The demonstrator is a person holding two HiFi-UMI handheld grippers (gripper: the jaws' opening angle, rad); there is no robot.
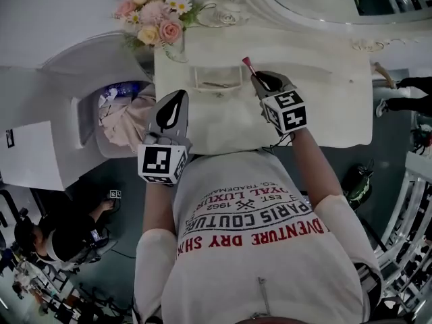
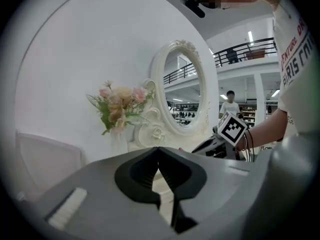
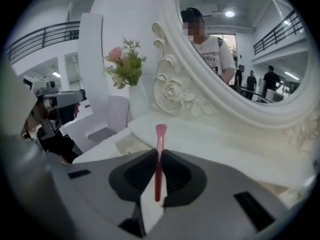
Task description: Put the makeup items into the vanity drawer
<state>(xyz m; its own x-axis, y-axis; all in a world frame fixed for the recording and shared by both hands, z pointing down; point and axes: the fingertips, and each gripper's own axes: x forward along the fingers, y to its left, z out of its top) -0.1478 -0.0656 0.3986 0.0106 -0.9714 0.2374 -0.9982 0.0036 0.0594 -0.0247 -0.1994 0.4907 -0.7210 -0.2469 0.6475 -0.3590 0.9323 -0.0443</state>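
Carry step. Right gripper [image 3: 159,156] is clamped on a red brush [image 1: 247,63], held over the vanity [image 1: 331,106] just right of the open drawer [image 1: 197,79]. Left gripper [image 2: 159,151] has its jaws together, empty. Next move, probably: swing the brush left over the drawer, lower it, release.

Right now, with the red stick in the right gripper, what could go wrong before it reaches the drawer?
The right gripper pinches the thin red stick near one end, so it might pivot or slip out. The open drawer is narrow; a long stick could catch its rim or land on the vanity top.
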